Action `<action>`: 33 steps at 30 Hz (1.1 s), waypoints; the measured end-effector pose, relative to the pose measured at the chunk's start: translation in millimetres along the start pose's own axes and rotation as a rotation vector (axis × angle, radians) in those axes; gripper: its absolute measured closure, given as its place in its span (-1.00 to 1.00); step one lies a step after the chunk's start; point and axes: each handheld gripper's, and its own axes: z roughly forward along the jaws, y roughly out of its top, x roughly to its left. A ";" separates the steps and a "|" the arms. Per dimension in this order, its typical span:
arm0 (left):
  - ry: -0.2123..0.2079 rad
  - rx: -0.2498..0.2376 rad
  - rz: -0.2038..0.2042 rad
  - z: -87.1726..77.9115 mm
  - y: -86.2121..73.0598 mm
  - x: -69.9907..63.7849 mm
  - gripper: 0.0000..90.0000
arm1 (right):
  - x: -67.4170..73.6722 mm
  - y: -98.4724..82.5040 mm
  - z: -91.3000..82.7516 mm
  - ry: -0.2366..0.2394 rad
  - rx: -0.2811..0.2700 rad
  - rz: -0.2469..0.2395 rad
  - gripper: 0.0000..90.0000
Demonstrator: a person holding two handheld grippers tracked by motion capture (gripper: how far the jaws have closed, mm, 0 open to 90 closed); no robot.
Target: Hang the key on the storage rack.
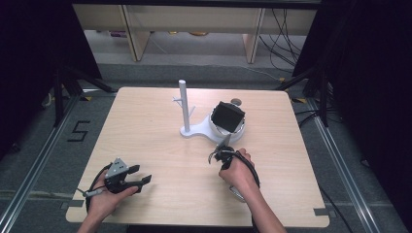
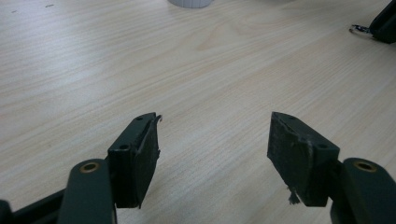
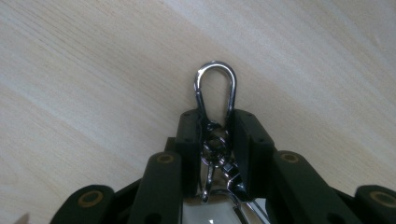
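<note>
Two black jaws of the right gripper (image 3: pixel 215 135) pinch a chrome carabiner clip (image 3: pixel 215 86), lifted just above the bench (image 1: pixel 160 145) at 6 o'clock of the white peg stand (image 1: pixel 187 127). Next, probably hooking it (careful aim needed). Left gripper (image 2: pixel 212 140) rests spread, empty.

place: lab | signs: black curtains (image 1: pixel 374 73); metal frame rails (image 1: pixel 340 160); loose cables (image 1: pixel 284 36); floor mark "5" (image 1: pixel 78 131)

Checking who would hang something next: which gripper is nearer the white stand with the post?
Right. The right gripper, fingers shut on a metal clip, sits just in front of the white stand; the left gripper rests open far down-left.
</note>
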 end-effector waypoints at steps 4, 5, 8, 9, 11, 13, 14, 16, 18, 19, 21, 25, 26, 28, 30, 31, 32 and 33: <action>0.001 -0.001 -0.005 -0.4 -0.3 0.1 -0.26 | 1.3 -0.5 -0.1 0.001 0.001 0.038 0.65; 0.002 0.001 -0.004 -0.6 -0.3 0.4 -0.26 | 0.5 -1.1 0.1 -0.002 -0.010 0.024 0.65; 0.002 0.002 -0.002 -1.0 -0.5 1.0 -0.26 | -2.1 -3.8 -0.2 0.022 -0.023 0.017 0.66; 0.003 0.001 -0.002 -1.0 -0.5 1.0 -0.26 | -2.0 -5.6 -1.0 0.017 -0.032 0.026 0.67; -0.006 -0.005 -0.004 -0.6 -0.9 1.7 -0.26 | -2.3 -8.5 -0.6 0.018 -0.056 0.040 0.68; -0.005 -0.006 -0.006 -0.7 -1.0 1.9 -0.26 | -3.4 -12.5 -4.6 0.051 -0.093 0.044 0.88; -0.006 -0.008 -0.010 -0.5 -1.1 1.8 -0.26 | -7.5 -13.8 -7.4 0.053 -0.107 0.006 0.90; -0.004 -0.005 -0.006 -0.4 -1.0 1.7 -0.26 | -8.5 -16.8 -6.1 0.075 -0.109 0.018 0.89; -0.002 -0.003 -0.006 -0.2 -0.9 0.8 -0.26 | -11.1 -18.9 -4.8 0.066 -0.110 0.006 0.89; -0.004 -0.003 -0.005 0.0 -0.9 0.8 -0.26 | -12.4 -19.3 -4.0 0.072 -0.117 0.000 0.89; -0.004 -0.005 -0.007 0.2 -0.8 0.3 -0.26 | -11.6 -19.0 -3.5 0.068 -0.120 0.012 0.88; -0.003 -0.003 -0.006 -0.5 -0.9 1.3 -0.26 | -12.6 -17.1 -2.3 0.084 -0.115 0.013 0.85; -0.008 -0.004 -0.006 -0.4 -1.0 1.8 -0.26 | -12.7 -16.1 -1.6 0.081 -0.111 0.012 0.85; -0.008 -0.005 -0.006 -0.6 -1.3 2.0 -0.26 | -12.8 -16.1 -2.4 0.087 -0.107 -0.001 0.86; -0.008 -0.005 -0.007 -0.6 -1.7 2.4 -0.26 | -12.0 -17.3 -2.3 0.080 -0.126 0.006 0.89; -0.002 -0.002 -0.007 -0.8 -1.7 2.2 -0.26 | -12.0 -17.6 -2.0 0.083 -0.127 0.006 0.89; -0.003 -0.003 -0.006 -0.8 -1.7 2.2 -0.26 | -12.0 -17.9 -2.0 0.095 -0.123 0.005 0.90; -0.008 -0.005 -0.007 -0.7 -1.7 2.3 -0.26 | -11.8 -19.2 -1.8 0.097 -0.131 0.022 0.90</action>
